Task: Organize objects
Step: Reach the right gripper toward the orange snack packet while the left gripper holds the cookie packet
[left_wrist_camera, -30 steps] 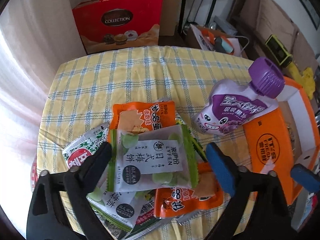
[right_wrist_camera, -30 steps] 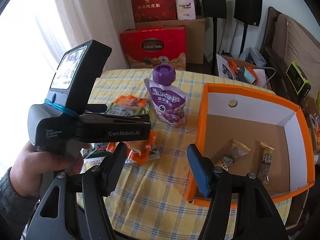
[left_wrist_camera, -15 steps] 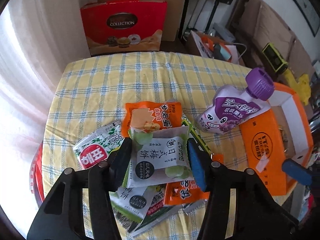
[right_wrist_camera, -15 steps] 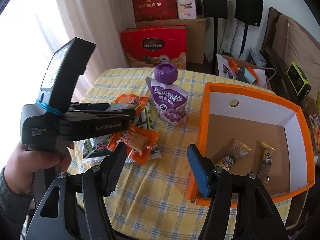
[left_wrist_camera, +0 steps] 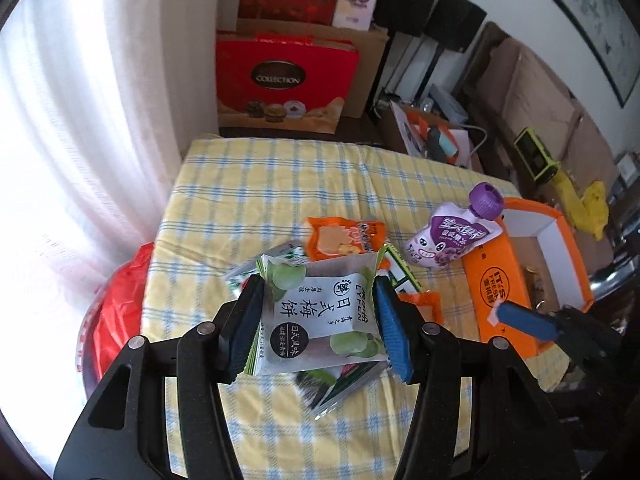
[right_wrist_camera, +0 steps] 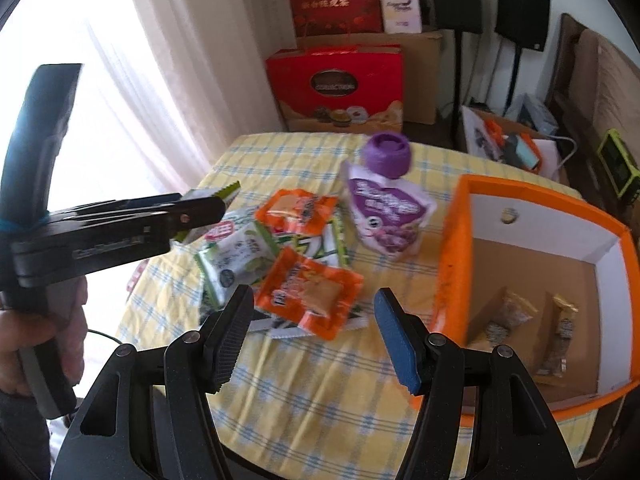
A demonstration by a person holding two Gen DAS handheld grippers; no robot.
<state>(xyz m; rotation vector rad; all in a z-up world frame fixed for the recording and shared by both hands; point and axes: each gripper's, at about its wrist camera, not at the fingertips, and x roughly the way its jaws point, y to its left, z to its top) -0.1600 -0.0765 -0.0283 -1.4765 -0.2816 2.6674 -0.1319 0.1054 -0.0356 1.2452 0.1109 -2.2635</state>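
My left gripper [left_wrist_camera: 316, 320] is shut on a green-and-white plum cake packet [left_wrist_camera: 320, 316] and holds it above the snack pile [left_wrist_camera: 344, 256]. In the right wrist view the left gripper [right_wrist_camera: 200, 206] shows from the side with the packet's edge [right_wrist_camera: 228, 190] sticking out, lifted off the table. My right gripper [right_wrist_camera: 314, 336] is open and empty, hovering over an orange snack packet [right_wrist_camera: 312, 292]. A purple-capped drink pouch [right_wrist_camera: 386, 208] stands by the orange box [right_wrist_camera: 452, 248], which holds two small wrapped snacks [right_wrist_camera: 508, 316].
The table has a yellow checked cloth [right_wrist_camera: 320, 392]. A red gift box [right_wrist_camera: 340, 88] and cardboard boxes stand on the floor behind. A curtain [left_wrist_camera: 80, 120] hangs at the left. A red bag [left_wrist_camera: 116, 304] lies beside the table's left edge.
My left gripper closed on the plum cake packet and lifted it up off the pile. My right gripper shifted slightly left over the snacks and stayed open.
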